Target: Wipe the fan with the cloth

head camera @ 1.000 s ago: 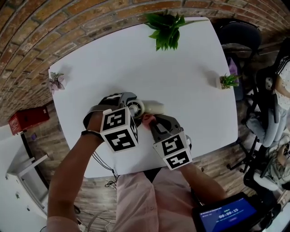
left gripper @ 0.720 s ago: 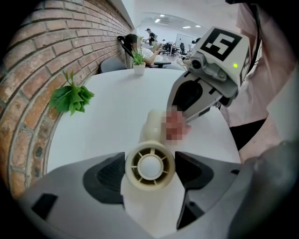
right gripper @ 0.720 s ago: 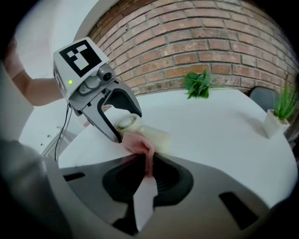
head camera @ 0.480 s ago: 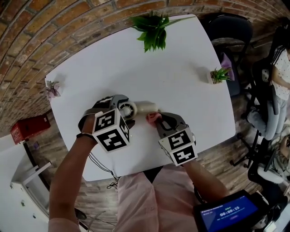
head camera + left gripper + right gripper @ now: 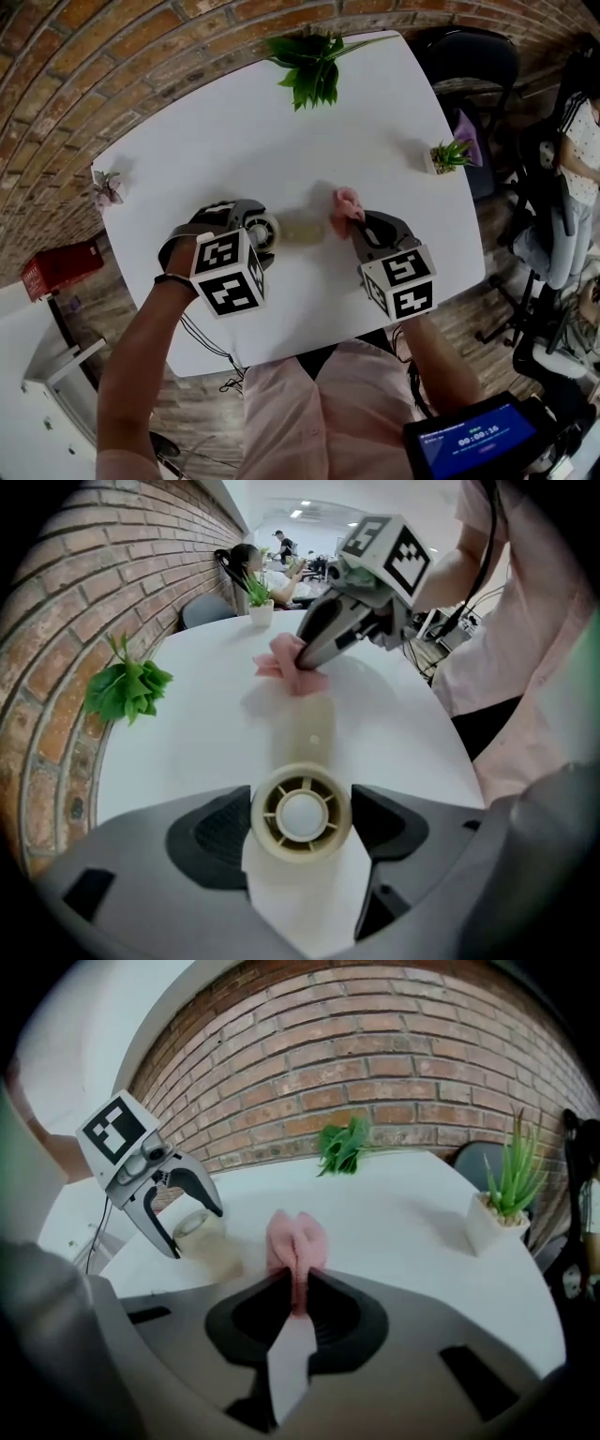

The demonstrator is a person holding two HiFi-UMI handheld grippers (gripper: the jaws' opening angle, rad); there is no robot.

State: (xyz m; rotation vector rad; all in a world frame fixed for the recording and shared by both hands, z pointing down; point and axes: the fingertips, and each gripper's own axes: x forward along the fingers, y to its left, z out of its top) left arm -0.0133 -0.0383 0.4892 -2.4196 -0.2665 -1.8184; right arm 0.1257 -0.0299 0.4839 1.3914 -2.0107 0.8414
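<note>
A small cream hand fan [image 5: 286, 228] lies on the white table [image 5: 244, 131], its round head [image 5: 301, 815] clamped between the jaws of my left gripper [image 5: 261, 231]. Its handle points away toward the right gripper. My right gripper [image 5: 356, 223] is shut on a pink cloth [image 5: 345, 205], which sits at the far end of the fan's handle. In the right gripper view the cloth [image 5: 297, 1238] bulges out beyond the jaws, and the fan [image 5: 208, 1241] lies to the left, under the left gripper [image 5: 192, 1213]. In the left gripper view the cloth [image 5: 289, 665] touches the handle's tip.
A leafy plant [image 5: 314, 66] stands at the table's far edge, a small potted plant [image 5: 448, 155] at the right edge and a tiny pot [image 5: 105, 186] at the left corner. A brick wall runs behind. Office chairs [image 5: 478, 56] and a seated person are on the right.
My right gripper has slid the pink cloth along the fan's handle, from near the head out to its far end. The left gripper keeps the fan's head in place.
</note>
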